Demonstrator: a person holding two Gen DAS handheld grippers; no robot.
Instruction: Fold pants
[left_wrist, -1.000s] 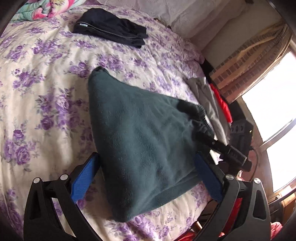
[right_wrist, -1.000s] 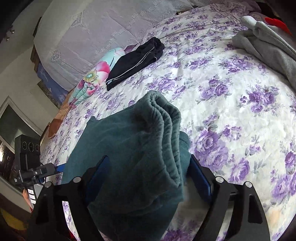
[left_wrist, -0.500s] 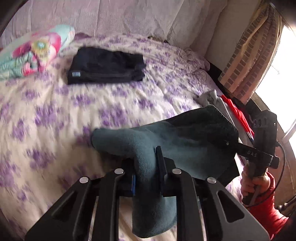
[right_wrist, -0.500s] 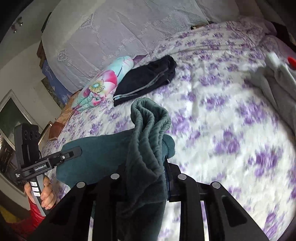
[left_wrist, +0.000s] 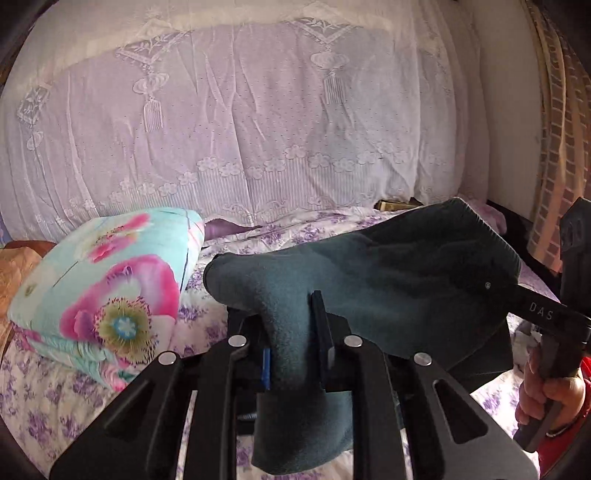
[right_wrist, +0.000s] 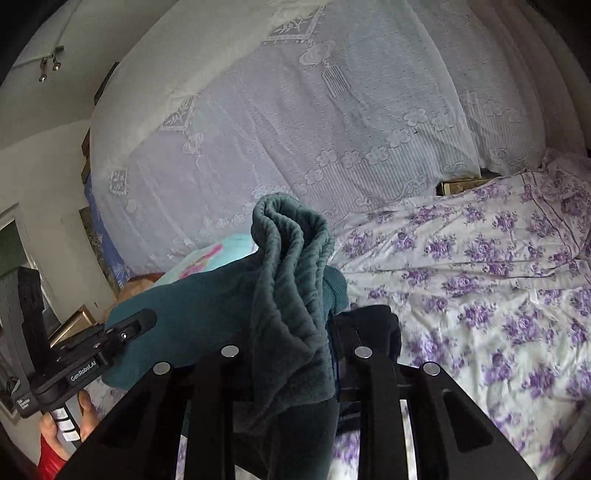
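The dark teal fleece pants (left_wrist: 388, 273) hang in the air between both grippers, above the flowered bed. My left gripper (left_wrist: 295, 347) is shut on one end of the pants, with fabric draped down between its fingers. My right gripper (right_wrist: 295, 354) is shut on the bunched ribbed waistband of the pants (right_wrist: 291, 258). In the left wrist view the right gripper (left_wrist: 535, 310) shows at the right edge. In the right wrist view the left gripper (right_wrist: 110, 336) shows at the left, gripping the far end.
A bed with a white sheet with purple flowers (right_wrist: 480, 266) lies below. A turquoise flowered pillow (left_wrist: 107, 288) lies at the left. A white lace cover (left_wrist: 258, 129) hangs over the headboard. A brick wall and curtain (left_wrist: 557, 147) stand at the right.
Both grippers closed on the pants, which lay on the bed a second ago, and lifted them off it. The cameras now tilt up toward the headboard.
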